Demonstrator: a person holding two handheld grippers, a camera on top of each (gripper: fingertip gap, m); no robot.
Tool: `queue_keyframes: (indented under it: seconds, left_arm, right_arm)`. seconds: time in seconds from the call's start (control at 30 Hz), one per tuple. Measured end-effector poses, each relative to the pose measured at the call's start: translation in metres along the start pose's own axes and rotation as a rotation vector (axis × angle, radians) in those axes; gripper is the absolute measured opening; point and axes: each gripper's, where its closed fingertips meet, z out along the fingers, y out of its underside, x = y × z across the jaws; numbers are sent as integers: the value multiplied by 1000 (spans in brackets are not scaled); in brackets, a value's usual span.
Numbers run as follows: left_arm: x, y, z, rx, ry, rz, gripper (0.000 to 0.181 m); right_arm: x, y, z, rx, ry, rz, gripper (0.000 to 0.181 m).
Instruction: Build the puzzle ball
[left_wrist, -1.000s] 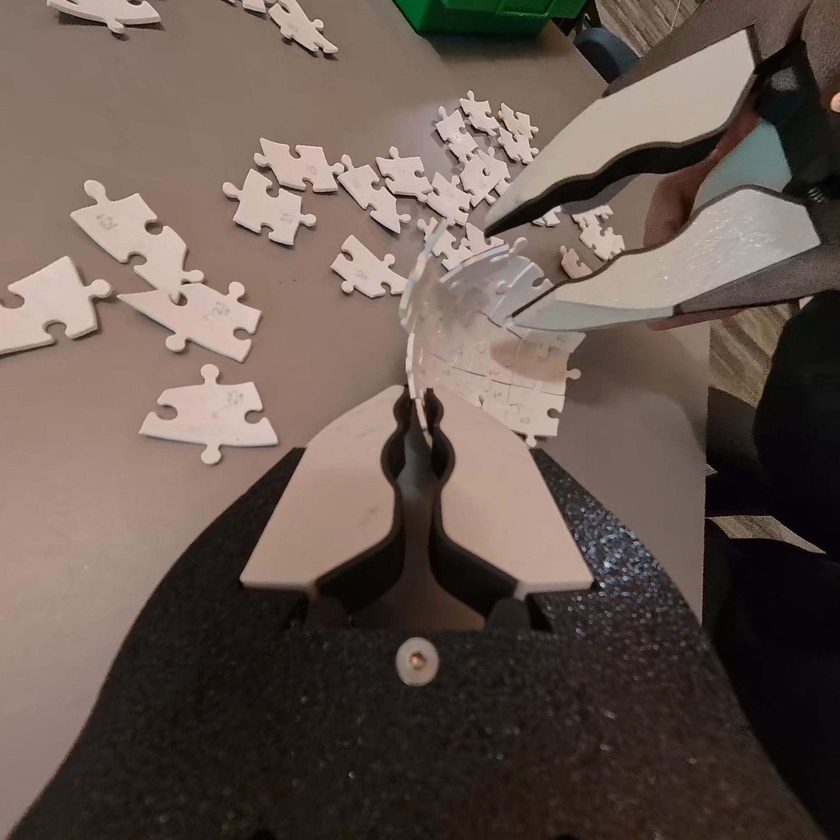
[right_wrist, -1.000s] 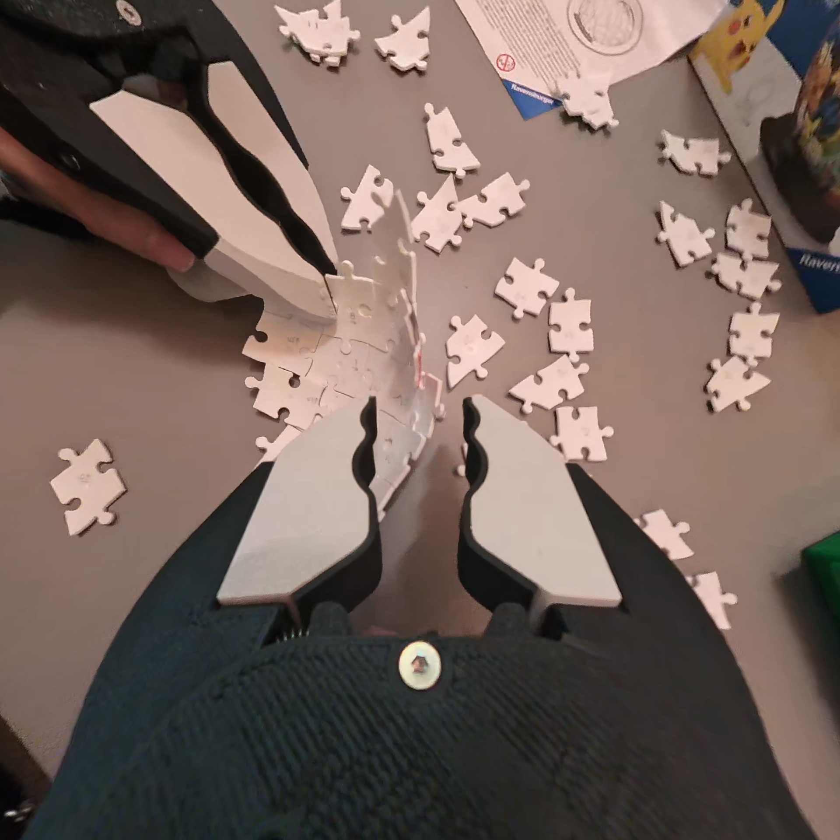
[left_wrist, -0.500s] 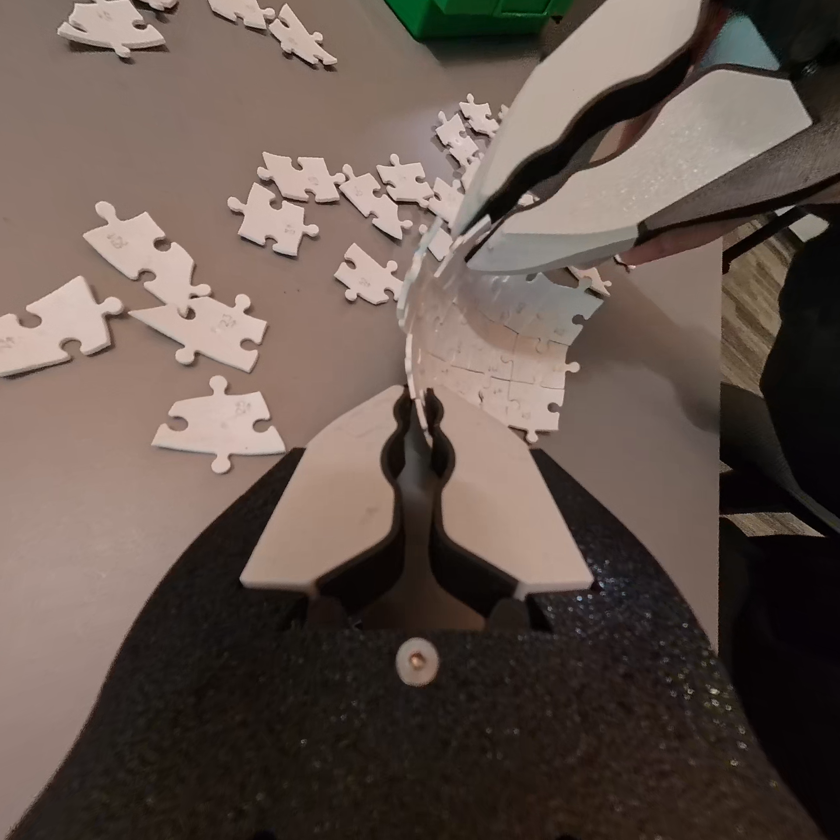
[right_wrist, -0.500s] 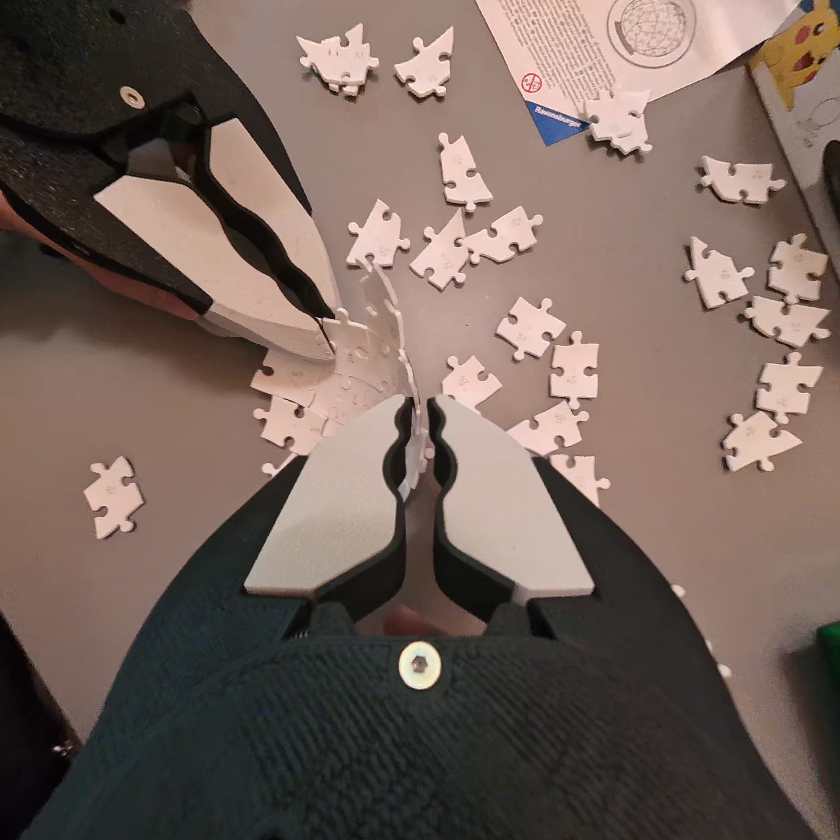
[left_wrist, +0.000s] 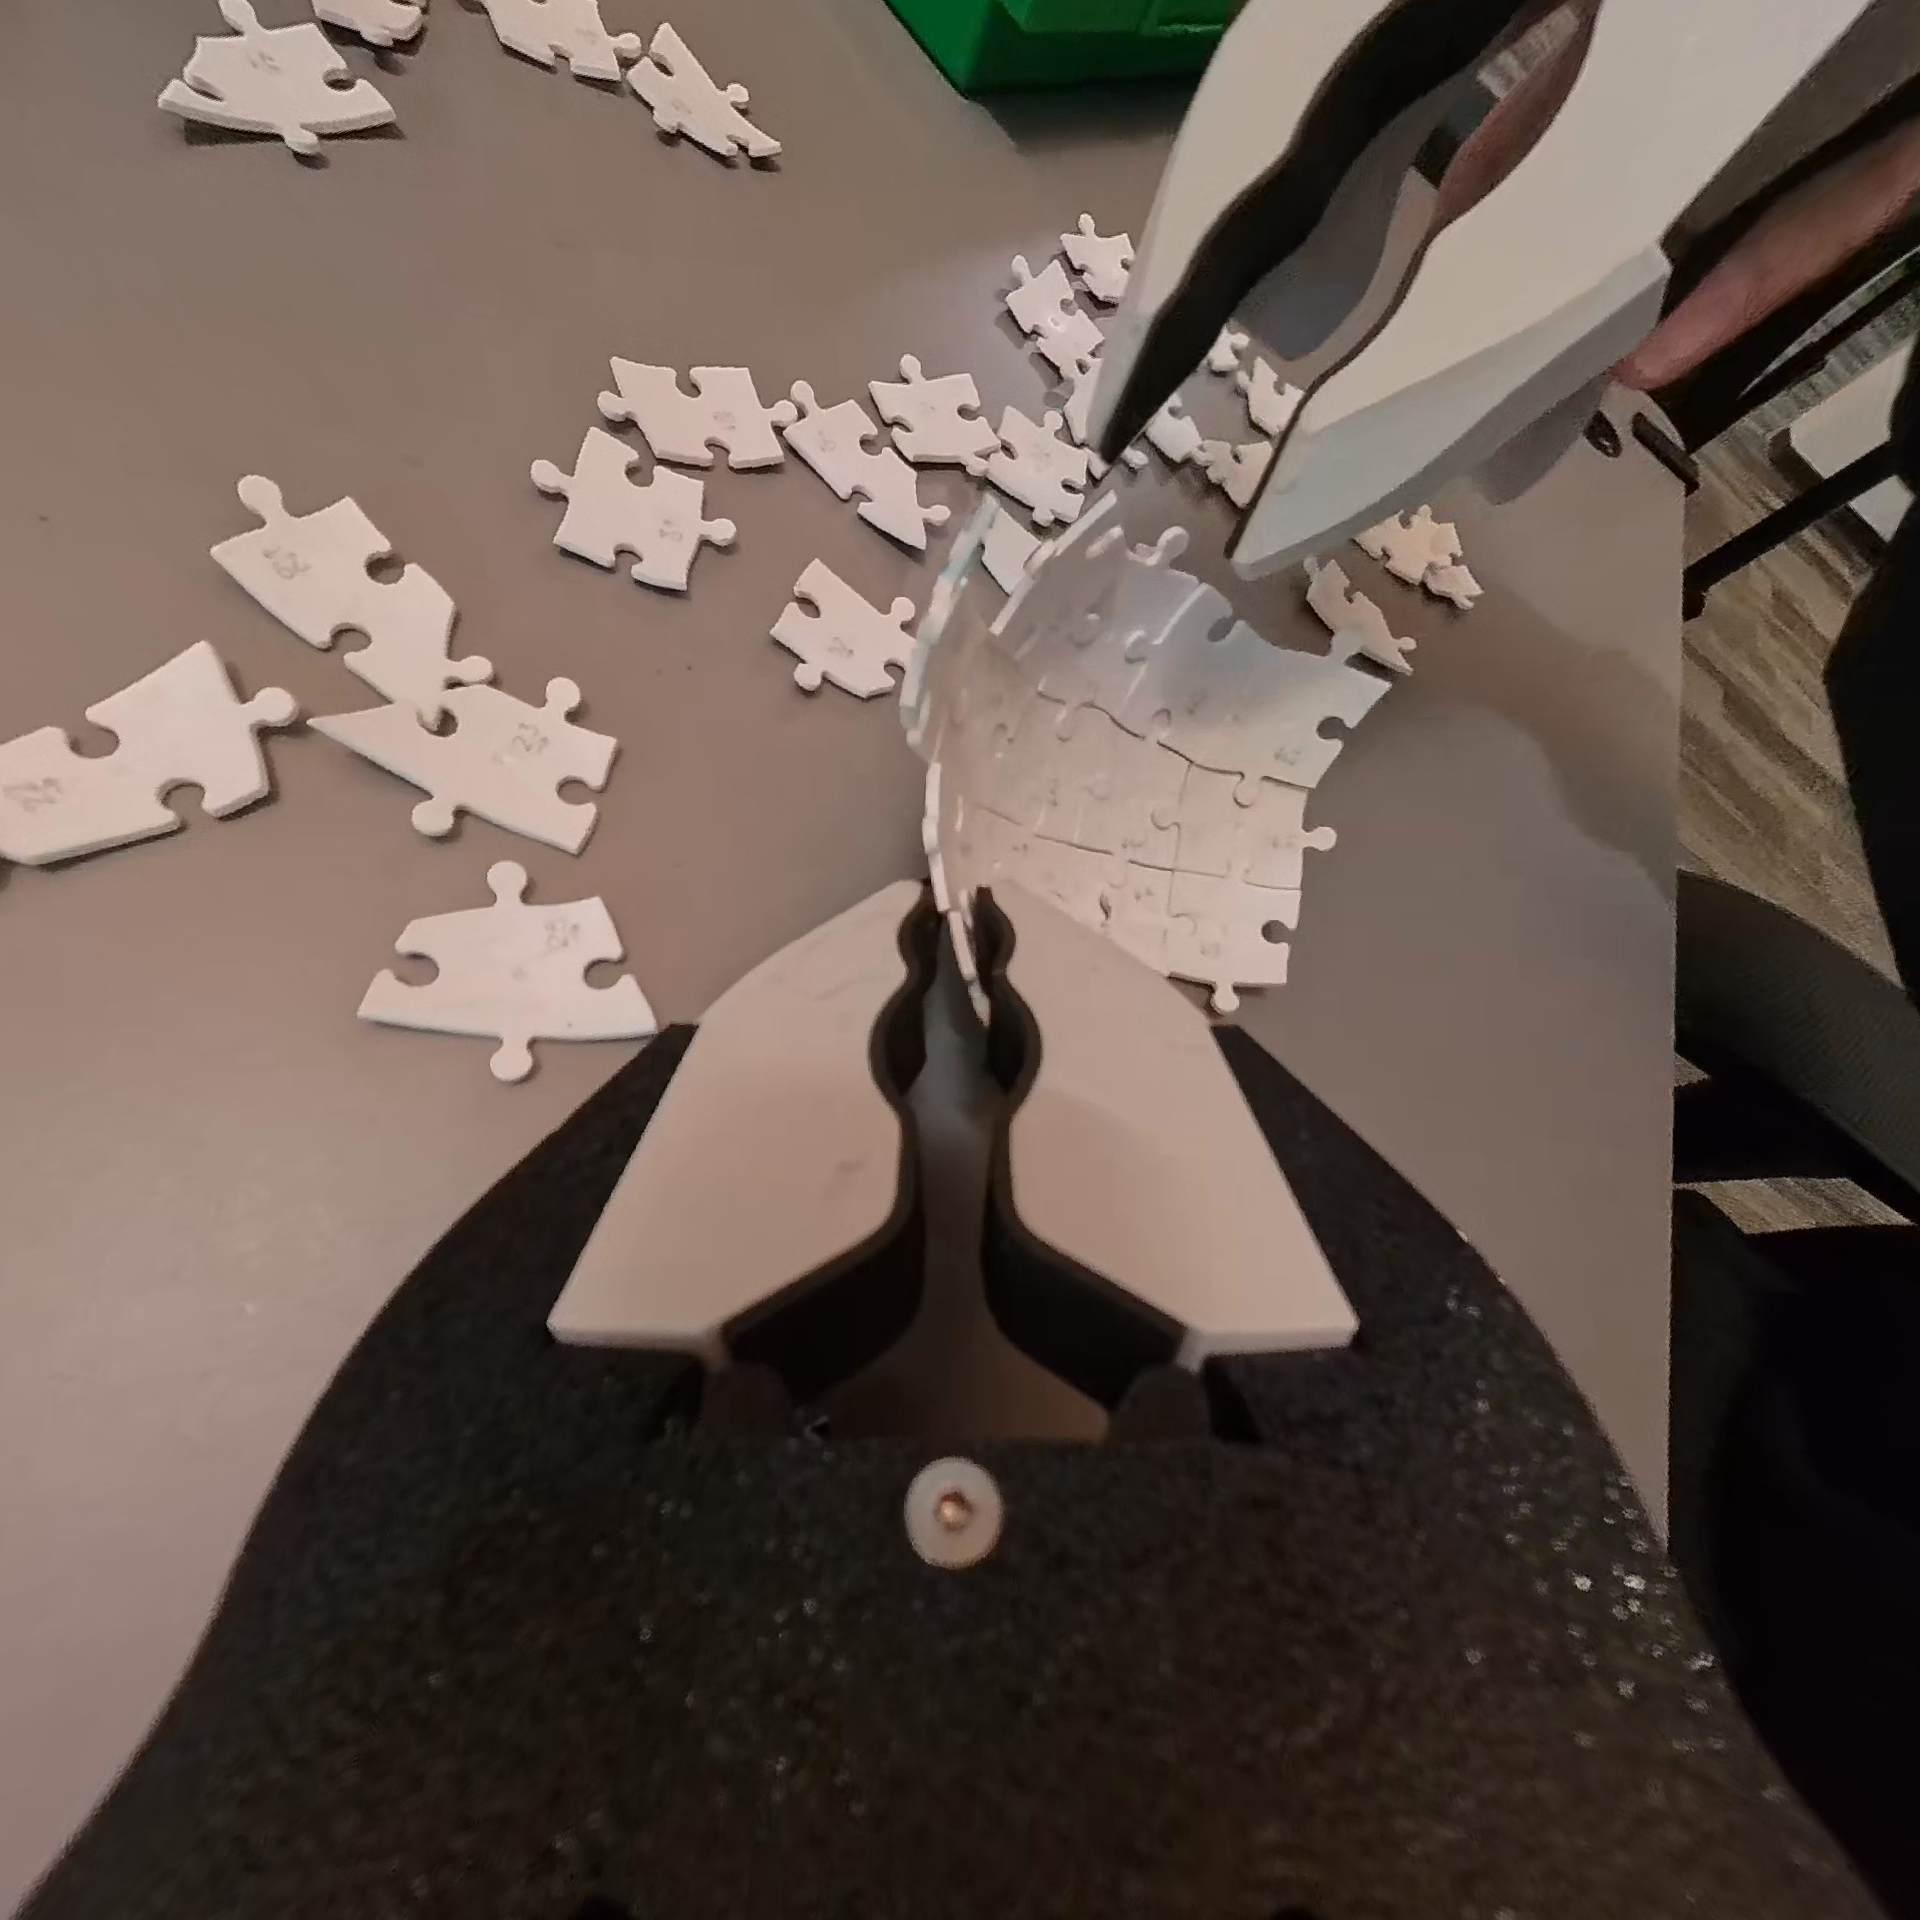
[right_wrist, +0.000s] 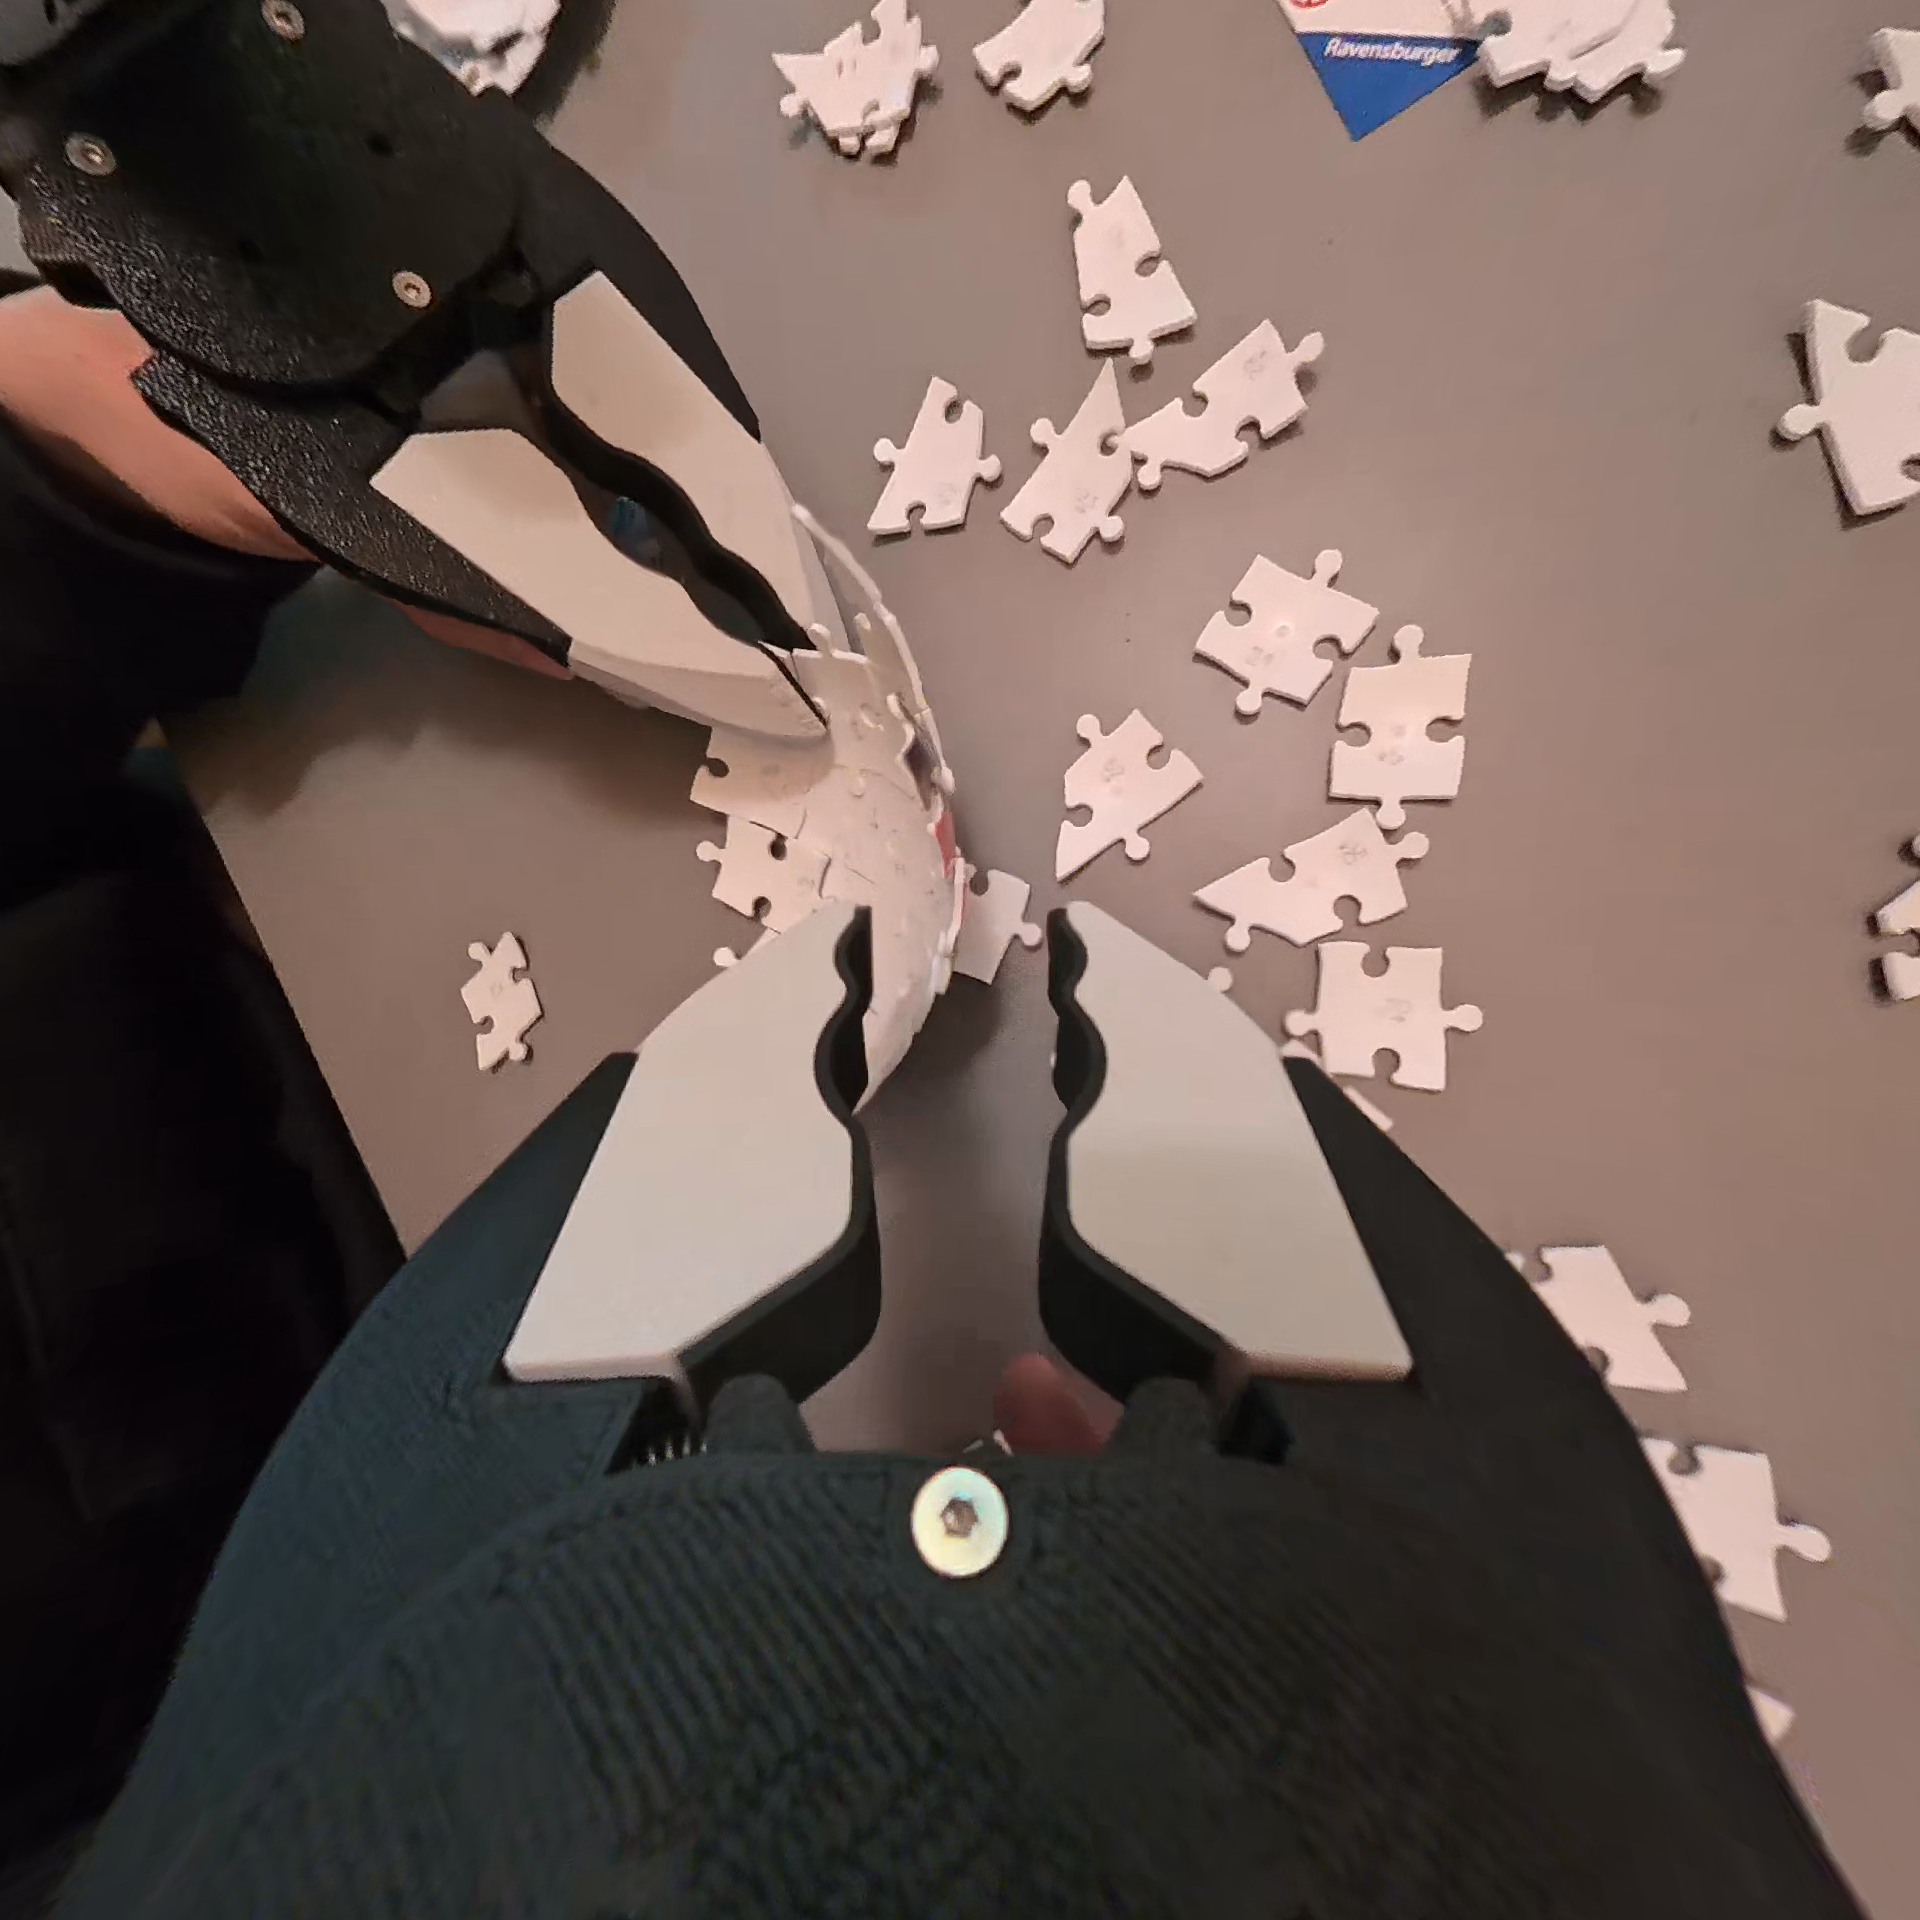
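Partly hidden behind the right tool (right_wrist: 951, 940), whose fingers stand apart astride its upper rim: curved shell of joined white puzzle pieces (left_wrist: 1132, 769), held up near the tabletop (left_wrist: 312, 1195) edge. Clamped at its lower rim by the left tool (left_wrist: 956, 914), fingers pressed together on it. Scattered over the tabletop: loose white pieces (right_wrist: 1127, 779) bearing faint, illegible marks; cut off at the far edge, a blue-cornered leaflet (right_wrist: 1387, 62) with printing.
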Motion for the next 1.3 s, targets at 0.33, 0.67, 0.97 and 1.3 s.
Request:
queue_keyframes:
  seconds: [0.33,0.67,0.97,1.3]
  left_arm:
    - [1,-1,1,2,1,3,6]
    - [2,-1,1,4,10,6,6]
    - [-5,-9,-18,78,-165,138,17]
    - [41,23,4,-145,-303,677,27]
  right_arm:
    - [1,5,30,-159,-33,-48,15]
    - [-1,5,31,-158,-19,-59,4]
    - [4,3,24,-209,175,-7,4]
    - [-1,-2,21,-311,367,-98,4]
